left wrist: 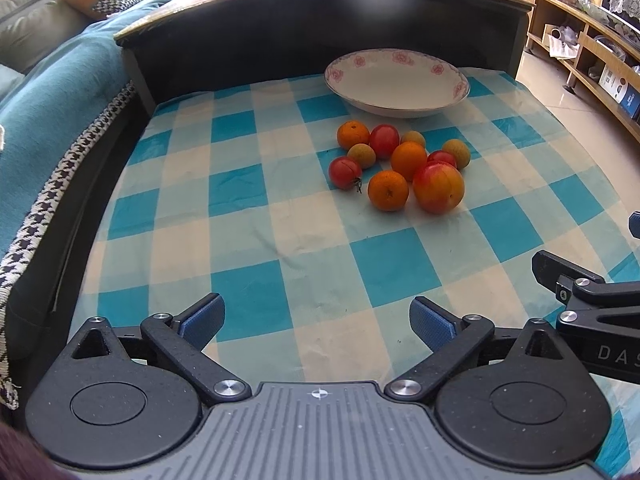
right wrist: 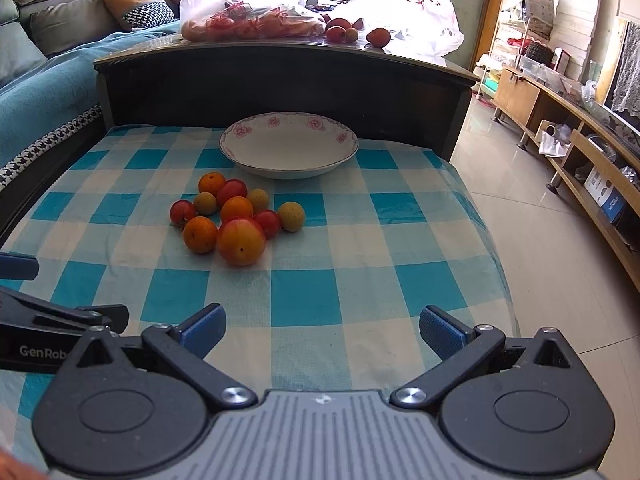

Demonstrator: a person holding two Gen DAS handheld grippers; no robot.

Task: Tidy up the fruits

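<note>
Both tongs spread, holding nothing: left tongs (left wrist: 316,320), right tongs (right wrist: 322,328). Fruit pile (left wrist: 400,164) sits mid-desk on the checked cloth (left wrist: 248,240), just in front of the empty flowered bowl (left wrist: 396,108); nothing is in the bowl yet.

Key relation: the pile lies ahead-right of the left tongs and ahead-left of the right tongs, so it sits between them, well apart from both. Neither is clearly nearer. Nearest piece is the big peach (right wrist: 241,242), touching an orange (right wrist: 200,235). Round fruit, no long axis.

Only the right view shows the fruit bags (right wrist: 248,12) on the raised ledge behind.
</note>
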